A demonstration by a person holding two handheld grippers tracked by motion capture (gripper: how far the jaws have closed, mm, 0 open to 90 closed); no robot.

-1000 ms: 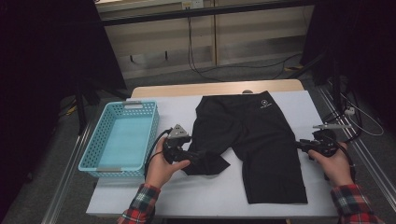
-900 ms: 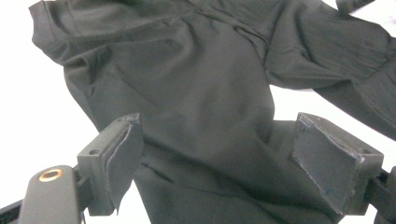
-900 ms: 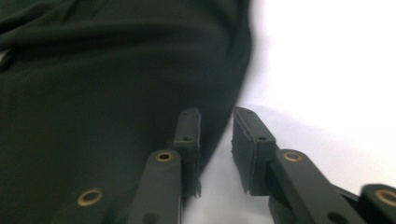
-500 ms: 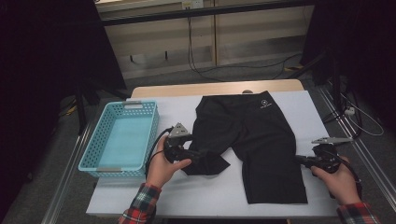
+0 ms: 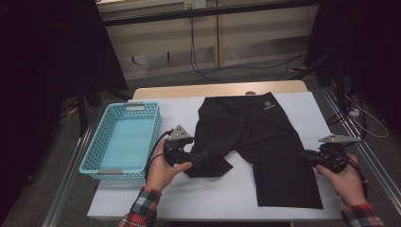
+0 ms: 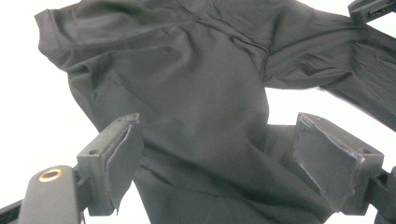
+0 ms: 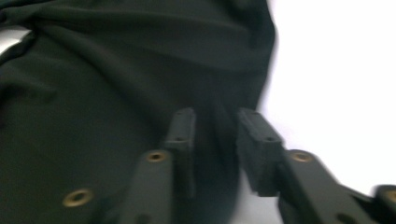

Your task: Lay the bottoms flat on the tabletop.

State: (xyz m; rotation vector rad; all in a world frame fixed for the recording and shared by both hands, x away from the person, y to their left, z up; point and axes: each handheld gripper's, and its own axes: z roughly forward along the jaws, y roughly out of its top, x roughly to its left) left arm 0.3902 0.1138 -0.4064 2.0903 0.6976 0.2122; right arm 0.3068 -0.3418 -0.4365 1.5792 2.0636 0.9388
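So: shorts (image 5: 257, 137) lie flat on the counter (image 5: 312, 106), one leg already bunched under the left tool (image 5: 189, 158), jaws spread wide over it. Right tool (image 5: 307, 156) at the other leg's outer hem, jaws just reopening around a fabric ridge, likely for a fold.

A white-topped table (image 5: 283, 106) stands on grey floor (image 5: 156, 80); wooden cabinets (image 5: 236, 33) behind (cables trailing), surroundings dark.

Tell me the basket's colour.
Light blue; the basket shows best in the high view, left of the black shorts.
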